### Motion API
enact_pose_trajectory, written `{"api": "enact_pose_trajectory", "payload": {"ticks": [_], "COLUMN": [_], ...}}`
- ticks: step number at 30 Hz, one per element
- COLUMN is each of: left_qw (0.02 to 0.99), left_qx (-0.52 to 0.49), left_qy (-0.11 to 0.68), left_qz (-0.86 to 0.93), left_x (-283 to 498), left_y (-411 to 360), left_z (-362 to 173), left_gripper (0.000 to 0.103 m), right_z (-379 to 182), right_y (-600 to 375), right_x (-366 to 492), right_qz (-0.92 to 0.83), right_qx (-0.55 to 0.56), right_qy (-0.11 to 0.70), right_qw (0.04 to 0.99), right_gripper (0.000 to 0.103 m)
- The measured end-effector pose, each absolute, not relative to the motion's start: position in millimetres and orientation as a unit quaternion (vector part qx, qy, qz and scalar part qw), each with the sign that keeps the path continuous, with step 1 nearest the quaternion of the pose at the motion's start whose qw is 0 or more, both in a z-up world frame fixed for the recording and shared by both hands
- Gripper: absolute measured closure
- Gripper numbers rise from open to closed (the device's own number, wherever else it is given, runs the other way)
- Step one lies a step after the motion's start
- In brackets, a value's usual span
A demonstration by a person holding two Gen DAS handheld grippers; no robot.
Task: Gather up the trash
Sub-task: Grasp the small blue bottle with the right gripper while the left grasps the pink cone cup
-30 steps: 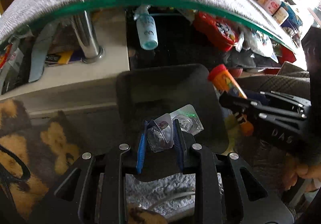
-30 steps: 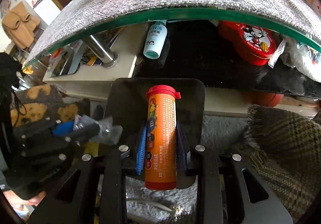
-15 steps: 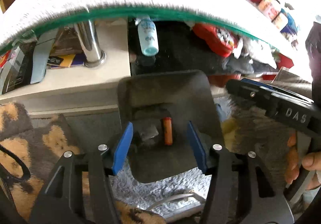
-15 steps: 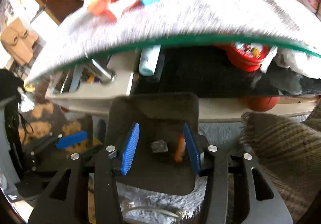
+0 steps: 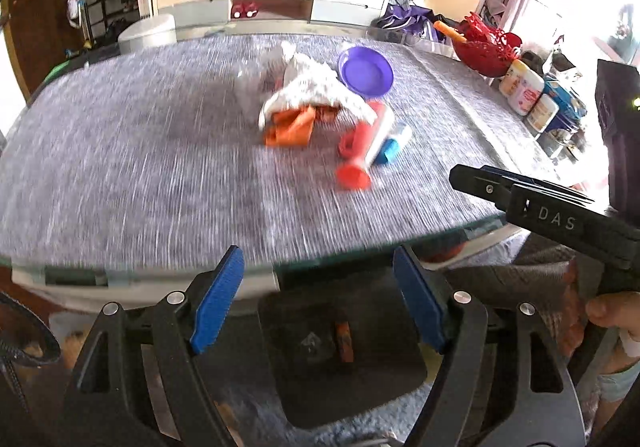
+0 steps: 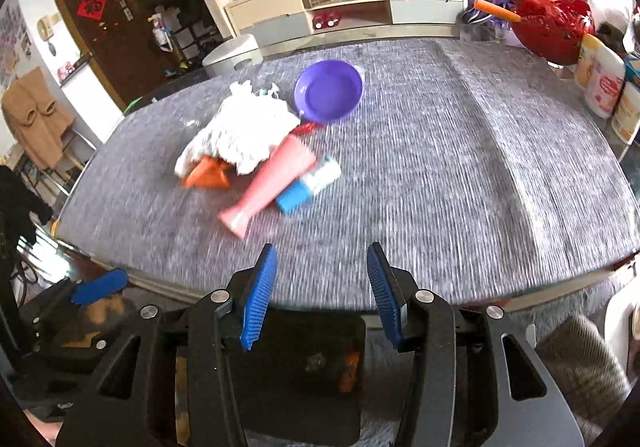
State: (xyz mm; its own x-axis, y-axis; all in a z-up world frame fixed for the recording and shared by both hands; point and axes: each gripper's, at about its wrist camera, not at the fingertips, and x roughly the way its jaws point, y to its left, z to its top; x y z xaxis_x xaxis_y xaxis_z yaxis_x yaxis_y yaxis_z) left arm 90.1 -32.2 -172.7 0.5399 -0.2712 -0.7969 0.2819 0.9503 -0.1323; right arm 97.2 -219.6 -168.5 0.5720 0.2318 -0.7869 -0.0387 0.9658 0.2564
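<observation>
My left gripper hangs over the table's near edge, its jaws opening with nothing between them. My right gripper stands open and empty there too. Below both sits a black bin holding an orange tube and a crumpled clear wrapper. On the grey mat lies a pile: a white crumpled cloth, an orange wrapper, a red-pink tube, a blue-capped tube and a purple dish.
A red basket and several jars stand at the table's right end. A hand holds the right gripper's handle. A low cabinet lines the far wall.
Both grippers opened and let the wrapper and the orange tube fall into the black bin. Both then rose from under the table's edge to above it.
</observation>
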Motion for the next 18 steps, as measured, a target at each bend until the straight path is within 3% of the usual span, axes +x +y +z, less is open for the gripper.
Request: {"api": "enact_pose_trajectory", "payload": {"ticks": [9,14,18], "left_qw": [0.873,0.870,0.869], "left_qx": [0.017,0.019,0.015], "left_qy": [0.450,0.453,0.452], "left_qz": [-0.187,-0.196,-0.202], "left_x": [125.5,140.2,150.6], "left_y": [-52.9,-62.7,-66.3], "left_z": [-179.1,-183.5,-187.5], "left_gripper": [0.030,0.031,0.036], "right_z": [-184.3,-191.7,-194.8], "right_y": [-212.1,-207.2,-208.2], "right_x": [139.2,159.9,169.4], "right_qz": [0.085,0.072,0.074], "right_qx": [0.129,0.123,0.139], "right_qy": [0.475,0.489,0.494], "right_qw": [0.866,0.861,0.855], "right_gripper": [0.057,0.069,0.070]}}
